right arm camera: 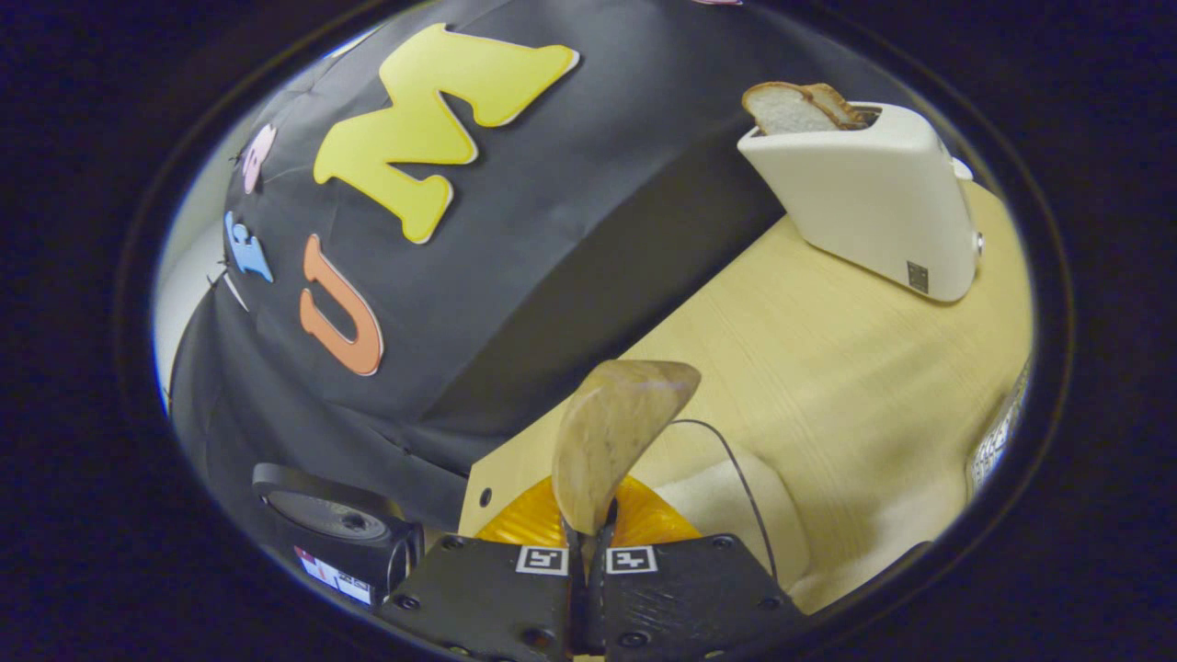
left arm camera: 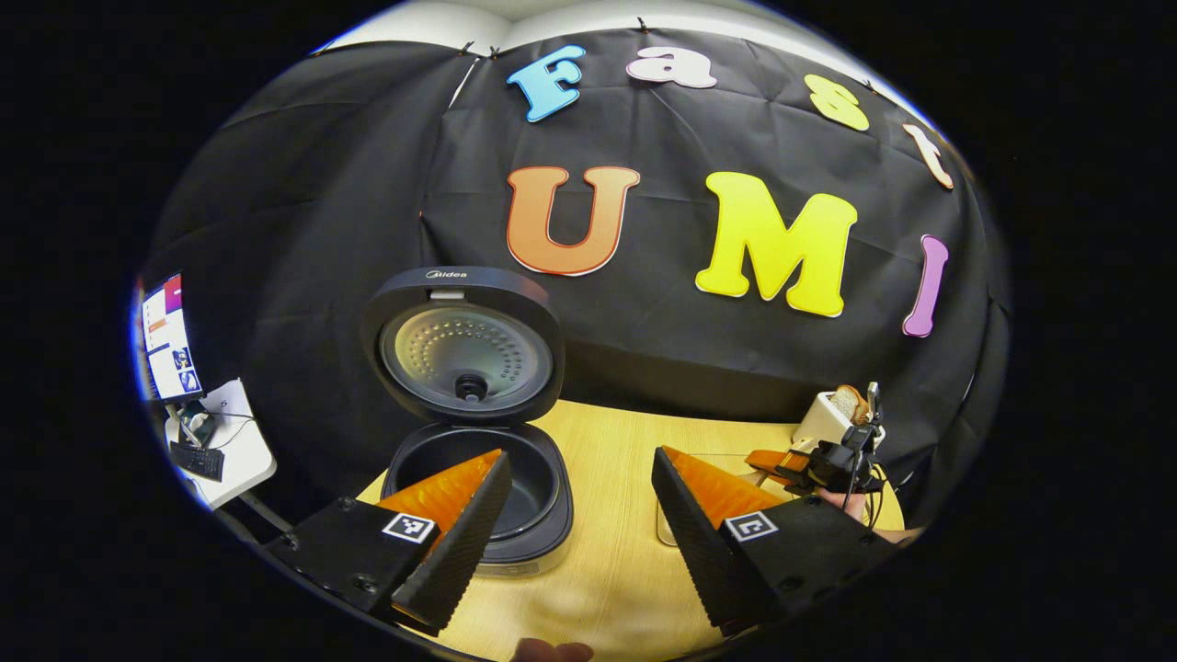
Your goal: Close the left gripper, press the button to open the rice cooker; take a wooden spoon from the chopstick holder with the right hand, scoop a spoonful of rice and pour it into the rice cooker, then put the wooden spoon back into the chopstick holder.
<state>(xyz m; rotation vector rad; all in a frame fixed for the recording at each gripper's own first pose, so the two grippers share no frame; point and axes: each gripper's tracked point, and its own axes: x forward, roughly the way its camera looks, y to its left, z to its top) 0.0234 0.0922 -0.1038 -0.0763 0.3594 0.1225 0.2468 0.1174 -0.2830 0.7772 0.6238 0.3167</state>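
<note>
The right tool (right arm camera: 588, 538) is clamped tight on the stem of the wooden spoon (right arm camera: 614, 441), both fingers pressing it, with the bowl of the spoon standing up and away along the tool's own line. In the right gripper view the bowl looks bare, so the scoop of rice appears not yet made. Just beneath the tool sits a pale container (right arm camera: 736, 515) with what may be rice, though its contents are too indistinct to call.

The cooker (left arm camera: 478, 487) stands at the near left of the surface (left arm camera: 616, 552), lid (left arm camera: 464, 345) raised upright and the dark pot exposed. The left tool (left arm camera: 579, 510) hangs near it with fingers spread wide and nothing between them.

In the left gripper view the right tool (left arm camera: 818, 464) shows at the far right of the surface, beside the toaster (right arm camera: 869, 184) with its slice of bread (right arm camera: 795, 106). The cooker therefore lies well to the left of the spoon, across the bare middle of the surface. The right hand is the one that must carry the spoon, likely dipping first, then travelling left with the bowl kept level. The chopstick holder cannot be made out with certainty.
</note>
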